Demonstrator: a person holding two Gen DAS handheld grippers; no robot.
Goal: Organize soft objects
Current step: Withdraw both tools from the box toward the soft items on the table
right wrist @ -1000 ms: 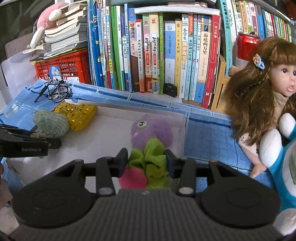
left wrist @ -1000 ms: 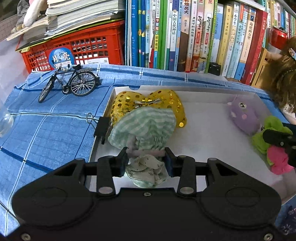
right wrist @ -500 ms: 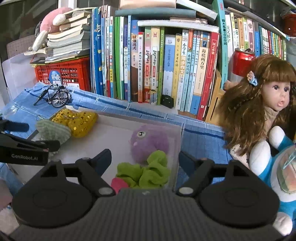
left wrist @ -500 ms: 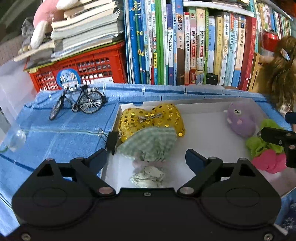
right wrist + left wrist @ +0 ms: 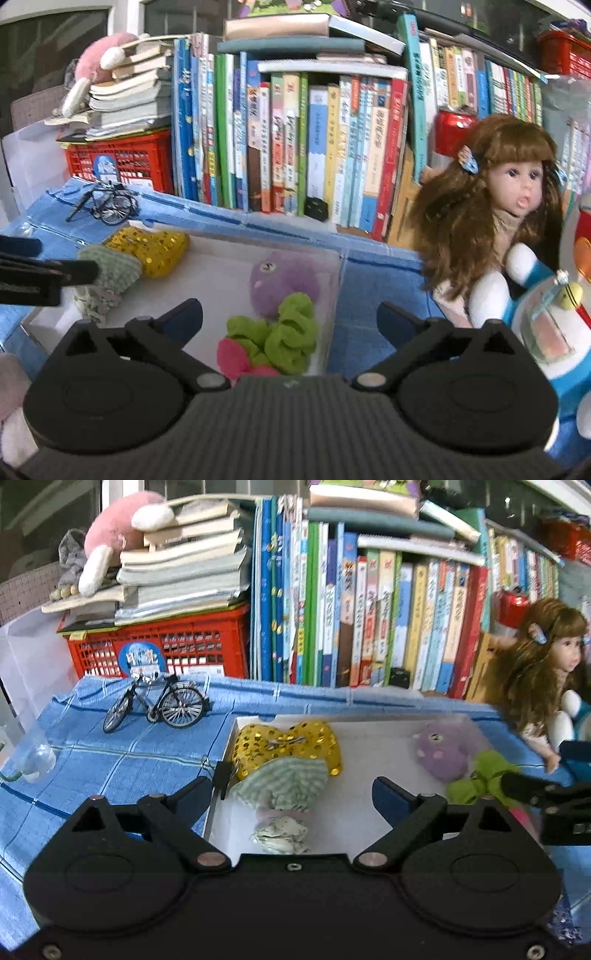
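Observation:
A white tray (image 5: 373,738) on the blue cloth holds soft toys. A green striped cloth toy (image 5: 284,786) lies against a gold sequin cushion (image 5: 288,746) at the tray's left. A purple plush (image 5: 441,753) and a green-and-pink plush (image 5: 480,782) lie at its right. My left gripper (image 5: 291,794) is open and empty, held back above the striped toy. My right gripper (image 5: 290,317) is open and empty above the green-and-pink plush (image 5: 280,339), with the purple plush (image 5: 284,280) just beyond. The tray's clear wall (image 5: 332,295) shows in the right wrist view.
A model bicycle (image 5: 159,705) stands on the cloth left of the tray. A red crate (image 5: 162,646) with stacked books and a row of upright books (image 5: 369,620) line the back. A doll (image 5: 502,206) and a blue-white plush (image 5: 535,321) sit right of the tray.
Both grippers opened, letting go of the striped toy and the green-and-pink plush, which now lie in the tray. Both grippers then pulled back and up.

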